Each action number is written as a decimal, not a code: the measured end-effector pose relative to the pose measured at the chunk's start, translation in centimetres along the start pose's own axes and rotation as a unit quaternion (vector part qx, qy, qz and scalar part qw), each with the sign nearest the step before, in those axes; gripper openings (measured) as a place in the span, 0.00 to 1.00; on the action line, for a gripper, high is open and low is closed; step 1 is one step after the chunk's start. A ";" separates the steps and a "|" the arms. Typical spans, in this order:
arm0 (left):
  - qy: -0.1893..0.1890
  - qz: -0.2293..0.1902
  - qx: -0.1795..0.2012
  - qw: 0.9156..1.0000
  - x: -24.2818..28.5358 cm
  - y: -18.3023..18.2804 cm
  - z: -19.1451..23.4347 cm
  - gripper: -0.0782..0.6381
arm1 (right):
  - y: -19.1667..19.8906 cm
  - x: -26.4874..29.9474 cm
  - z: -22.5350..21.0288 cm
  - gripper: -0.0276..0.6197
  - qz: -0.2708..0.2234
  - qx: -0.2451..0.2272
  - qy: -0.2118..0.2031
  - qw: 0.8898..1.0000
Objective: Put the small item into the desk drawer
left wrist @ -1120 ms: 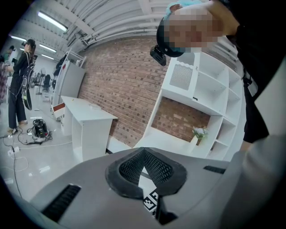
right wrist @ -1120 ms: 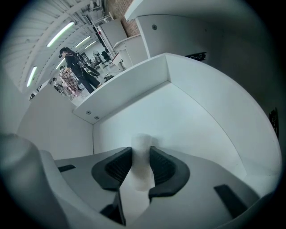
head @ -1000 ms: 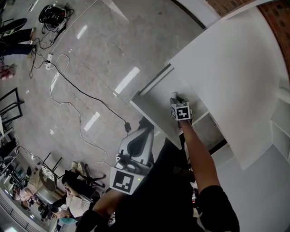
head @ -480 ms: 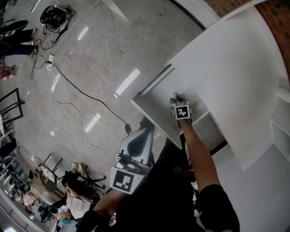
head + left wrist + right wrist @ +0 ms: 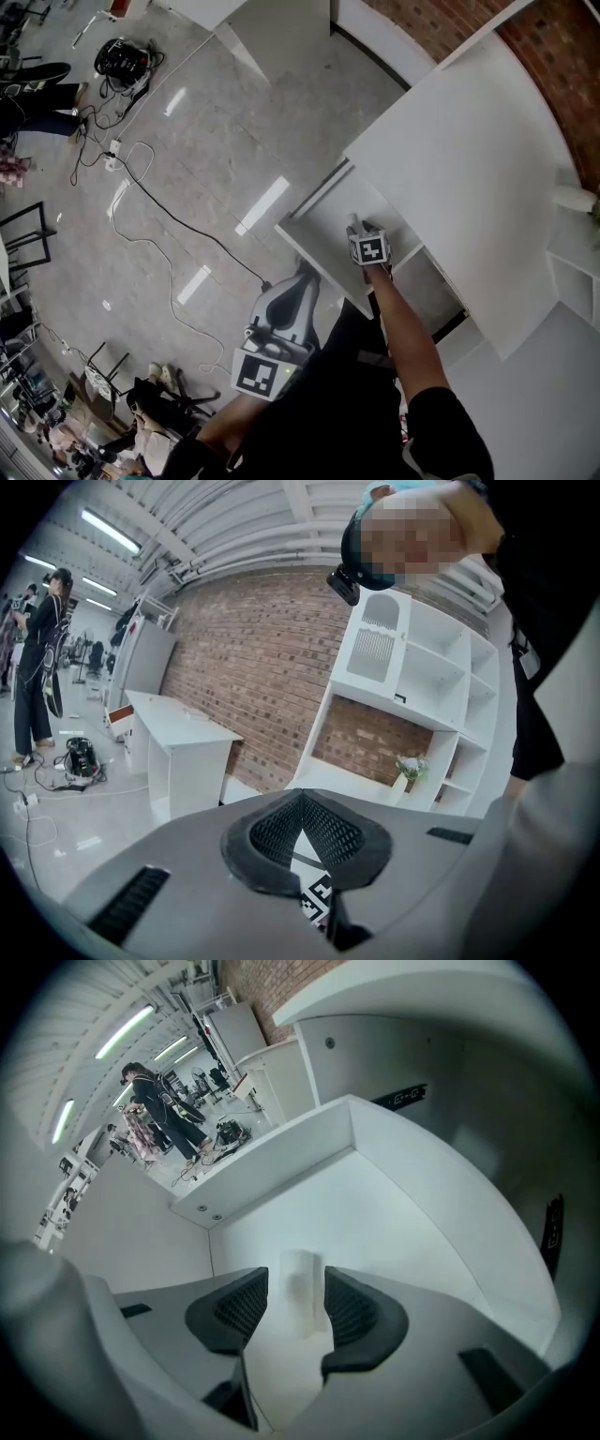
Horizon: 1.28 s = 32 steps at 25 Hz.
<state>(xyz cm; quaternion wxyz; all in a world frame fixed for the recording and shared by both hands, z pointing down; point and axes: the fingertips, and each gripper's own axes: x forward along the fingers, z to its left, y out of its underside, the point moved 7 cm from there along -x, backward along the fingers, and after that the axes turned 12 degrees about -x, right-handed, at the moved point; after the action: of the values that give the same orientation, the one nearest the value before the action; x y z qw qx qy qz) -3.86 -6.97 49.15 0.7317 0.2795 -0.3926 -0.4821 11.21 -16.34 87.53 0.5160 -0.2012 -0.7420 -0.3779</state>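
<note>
The white desk (image 5: 459, 159) has its drawer (image 5: 323, 211) pulled out to the left. My right gripper (image 5: 355, 225) reaches down into the drawer, its marker cube facing up. In the right gripper view a small white cylinder (image 5: 302, 1283) stands upright on the drawer floor (image 5: 375, 1213) between the jaws of the right gripper (image 5: 295, 1288). The jaws are opening, and a thin gap shows on each side of the cylinder. My left gripper (image 5: 302, 277) hangs low beside the person's body, outside the drawer; in its own view the left gripper (image 5: 299, 797) is shut with nothing in it.
Cables (image 5: 141, 178) and a black bag (image 5: 120, 56) lie on the grey floor to the left. Chairs (image 5: 159, 370) stand at the lower left. A white shelf unit (image 5: 412, 667) and another white desk (image 5: 178, 742) stand by the brick wall. A person (image 5: 159, 1115) stands far off.
The head view has tilted slightly, showing more of the far floor. My right gripper stays in the drawer and the left gripper has not moved.
</note>
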 end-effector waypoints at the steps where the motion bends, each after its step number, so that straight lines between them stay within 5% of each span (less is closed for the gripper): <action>1: 0.003 -0.005 0.001 1.000 -0.3 -0.2 -0.3 0.14 | 0.0 -0.5 0.2 0.36 -0.001 0.001 0.001 1.000; 11: 0.024 -0.045 0.021 0.998 -3.3 -3.4 -2.6 0.14 | -1.1 -7.2 2.4 0.24 -0.025 0.007 -0.007 1.000; 19: 0.041 -0.069 0.044 0.996 -5.2 -5.8 -4.4 0.14 | -3.7 -15.0 3.6 0.15 -0.096 0.028 -0.012 0.995; 32: 0.082 -0.117 0.081 0.986 -6.3 -9.1 -7.5 0.14 | -9.4 -31.3 4.6 0.10 -0.281 0.020 0.016 0.959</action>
<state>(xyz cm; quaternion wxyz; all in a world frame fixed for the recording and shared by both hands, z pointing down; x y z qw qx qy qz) -3.38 -4.39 36.05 0.6748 0.4199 -0.3337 -0.5069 14.03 -15.91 54.70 0.4042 0.0318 -0.7677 -0.4962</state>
